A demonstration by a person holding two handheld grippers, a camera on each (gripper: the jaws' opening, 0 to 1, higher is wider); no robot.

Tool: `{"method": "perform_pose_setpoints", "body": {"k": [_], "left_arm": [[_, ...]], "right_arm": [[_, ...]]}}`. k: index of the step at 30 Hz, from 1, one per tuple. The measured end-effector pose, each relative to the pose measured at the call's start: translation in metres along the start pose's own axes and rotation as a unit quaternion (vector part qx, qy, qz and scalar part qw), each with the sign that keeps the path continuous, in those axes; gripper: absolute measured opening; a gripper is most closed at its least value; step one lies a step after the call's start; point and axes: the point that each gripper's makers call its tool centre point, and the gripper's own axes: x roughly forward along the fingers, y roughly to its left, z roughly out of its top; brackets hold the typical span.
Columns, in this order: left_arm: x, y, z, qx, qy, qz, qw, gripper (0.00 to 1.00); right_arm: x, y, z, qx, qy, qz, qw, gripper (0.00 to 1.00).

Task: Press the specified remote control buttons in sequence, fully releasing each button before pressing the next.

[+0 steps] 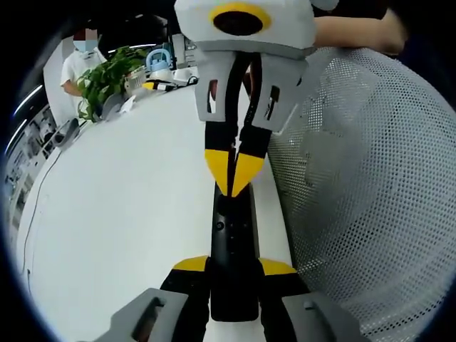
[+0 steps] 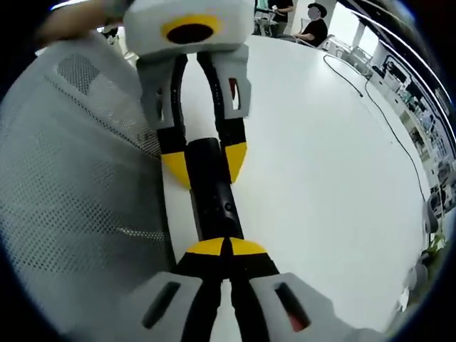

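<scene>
Your left tool (image 1: 234, 269) clamps the black remote control (image 1: 234, 246) on the desk (image 1: 128, 214); your right tool (image 2: 226, 248), tips together, touches it.

Views face each other, low and close over white desk (image 1: 128, 214); both share black remote control (image 1: 234, 263) between them.
</scene>
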Motion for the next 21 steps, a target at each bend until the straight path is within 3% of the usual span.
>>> {"method": "perform_pose_setpoints", "body": {"k": [12,17,21], "left_arm": [[0.0001,0.0002,-0.0003,0.002,0.001,-0.001,1.0000,0.26],[0.0002,0.0003,-0.0004,0.000,0.000,-0.001,1.0000,0.26],[0.0002,0.0001,-0.0003,0.001,0.001,-0.001,1.0000,0.26]], "right_arm": [[0.0052,0.0019,-0.0007,-0.014,0.009,0.006,0.9998,0.00],[0.0038,0.0000,-0.0002,0.020,0.000,0.014,0.9997,0.00],[0.0055,0.0037,0.0050,0.004,-0.004,0.011,0.9999,0.00]]}}
